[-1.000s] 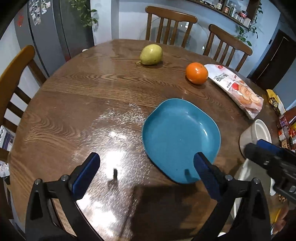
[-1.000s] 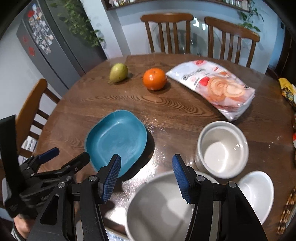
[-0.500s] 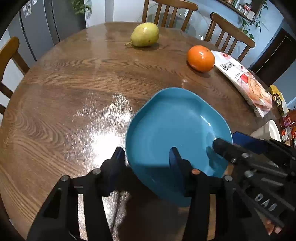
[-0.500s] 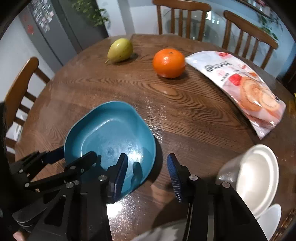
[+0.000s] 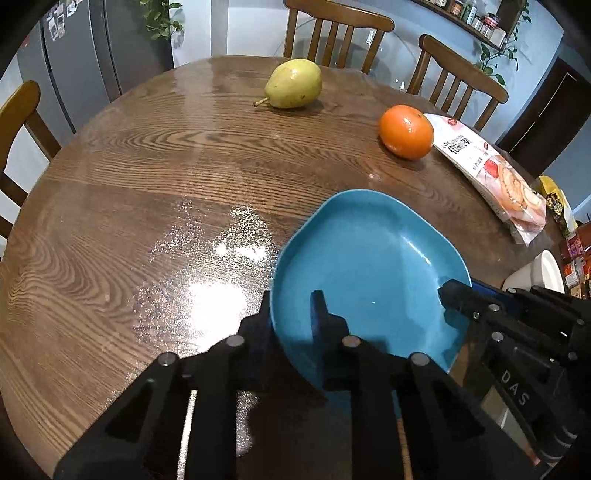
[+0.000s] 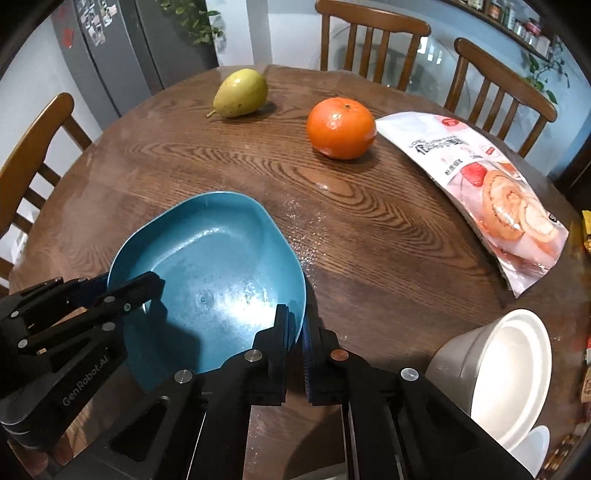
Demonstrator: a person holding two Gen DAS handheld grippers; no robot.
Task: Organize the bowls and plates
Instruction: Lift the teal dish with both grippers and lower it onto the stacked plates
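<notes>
The blue plate [image 5: 369,266] is held at two sides of its rim on the round wooden table [image 5: 147,184]. The left gripper [image 5: 291,310] is seen straddling the plate's near-left rim, one finger outside and one inside the plate; its jaws are closing, with the rim between them and the pads pressed on it. The right gripper [image 6: 295,325] is clamped on the plate's [image 6: 210,266] right rim, one finger inside and one outside, the jaws drawn fully together on the thin edge. In the left wrist view the right gripper [image 5: 458,291] is seen at the plate's right edge; in the right wrist view the left gripper [image 6: 122,284] is seen at the plate's left edge.

Beyond the plate, ahead of both grippers, a pear [image 5: 293,84] and an orange [image 5: 406,131] lie on the table, well apart from each other. A snack bag [image 6: 480,184] lies just right of the orange. To the right of the right gripper a white bowl [image 6: 509,362] is seen, tilted in this view, with another white dish [image 6: 535,446] partly visible just below it at the picture's edge. Wooden chairs [image 6: 369,33] are set around the far side of the table.
</notes>
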